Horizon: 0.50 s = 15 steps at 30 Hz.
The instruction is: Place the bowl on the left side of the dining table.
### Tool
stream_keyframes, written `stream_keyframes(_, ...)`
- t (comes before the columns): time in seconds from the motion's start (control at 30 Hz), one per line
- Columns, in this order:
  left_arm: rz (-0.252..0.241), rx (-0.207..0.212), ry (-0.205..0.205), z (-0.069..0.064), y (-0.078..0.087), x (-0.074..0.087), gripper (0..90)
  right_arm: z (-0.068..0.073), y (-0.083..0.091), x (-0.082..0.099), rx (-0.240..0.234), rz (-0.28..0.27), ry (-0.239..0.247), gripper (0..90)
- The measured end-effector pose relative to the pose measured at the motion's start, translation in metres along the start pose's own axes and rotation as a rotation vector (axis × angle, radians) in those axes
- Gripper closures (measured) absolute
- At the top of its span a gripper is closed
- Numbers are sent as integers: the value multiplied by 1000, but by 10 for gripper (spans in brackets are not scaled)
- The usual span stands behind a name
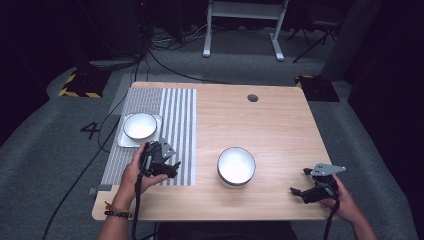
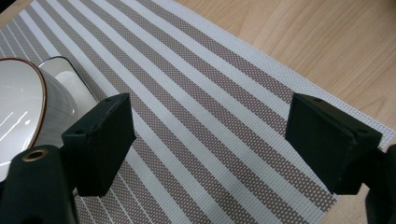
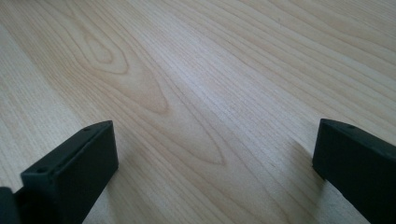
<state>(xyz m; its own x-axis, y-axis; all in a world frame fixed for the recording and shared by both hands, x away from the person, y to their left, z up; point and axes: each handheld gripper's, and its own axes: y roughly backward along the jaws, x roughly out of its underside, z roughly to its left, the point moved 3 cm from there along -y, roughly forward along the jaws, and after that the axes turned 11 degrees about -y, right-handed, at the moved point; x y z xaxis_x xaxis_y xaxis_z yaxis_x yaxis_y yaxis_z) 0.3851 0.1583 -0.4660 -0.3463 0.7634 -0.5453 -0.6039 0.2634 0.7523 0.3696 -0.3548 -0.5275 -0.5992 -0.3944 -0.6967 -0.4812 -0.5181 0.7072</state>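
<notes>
A white bowl [image 1: 140, 125] with a dark rim sits on a small square plate [image 1: 123, 141] at the left of a striped placemat [image 1: 175, 120]. A second white bowl [image 1: 236, 165] stands on the bare wood in the middle front of the table. My left gripper [image 1: 167, 167] hovers open over the mat just in front of the first bowl [image 2: 18, 112], with nothing between its jaws [image 2: 210, 140]. My right gripper [image 1: 300, 182] is open low over bare wood [image 3: 196, 93] at the front right, apart from the second bowl.
The wooden table [image 1: 280, 130] has a round cable hole [image 1: 252, 98] at the back. Cables trail off the table's left side to the floor. A white desk frame [image 1: 245, 25] stands behind the table.
</notes>
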Motion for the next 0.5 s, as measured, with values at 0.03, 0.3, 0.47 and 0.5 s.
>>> stream_keyframes(0.03, -7, 10, 5, -2, -1, 0, 158, 0, 0, 0, 0, -1, 0, 2)
stream_keyframes(0.3, 15, 25, -35, -14, -1, -1, 158, 0, 0, 0, 0, -1, 0, 2)
stream_keyframes(0.47, 20, 16, -40, -19, -1, 2, 158, 0, 0, 0, 0, -1, 0, 2)
stream_keyframes(0.5, 28, 26, -44, -21, -1, 2, 158, 0, 0, 0, 0, -3, -1, 2)
